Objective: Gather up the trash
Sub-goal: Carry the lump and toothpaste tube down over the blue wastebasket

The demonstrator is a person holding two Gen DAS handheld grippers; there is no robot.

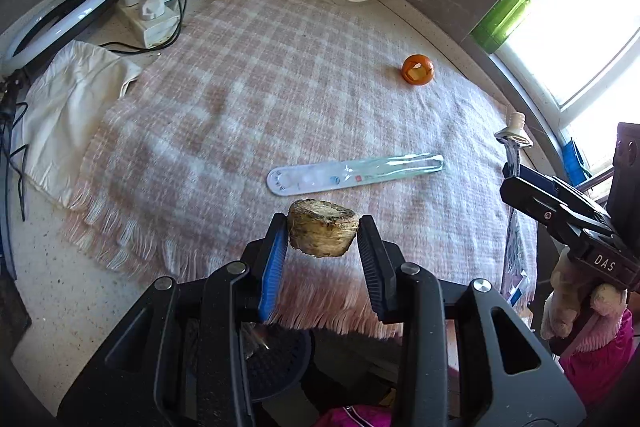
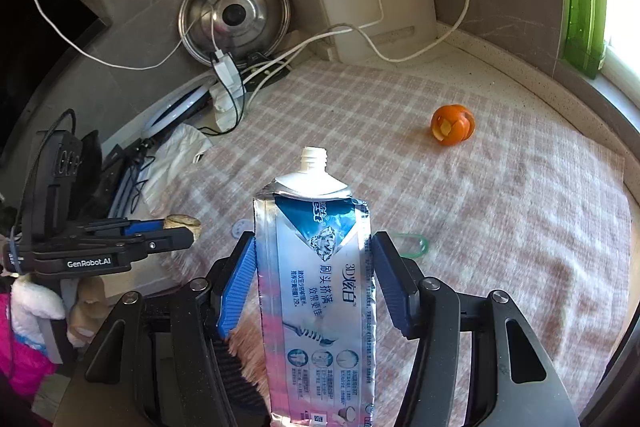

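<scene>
My left hand-held gripper [image 1: 322, 235] — clenched on brown lump [image 1: 322, 233], above blanket [image 1: 224, 99]. My right hand-held gripper [image 2: 313, 267] — grasping toothpaste tube [image 2: 316, 287], long axis forward, nozzle pointing away.

A brown dry chunk [image 1: 322, 233] sits between the left fingers; a flattened capless toothpaste tube [image 2: 316, 291] stands between the right ones.

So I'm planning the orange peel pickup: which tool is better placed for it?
Neither is free: the left tool grips a brown stub and the right tool a toothpaste tube. Once emptied, probably the right: the orange peel lies on its side.
</scene>
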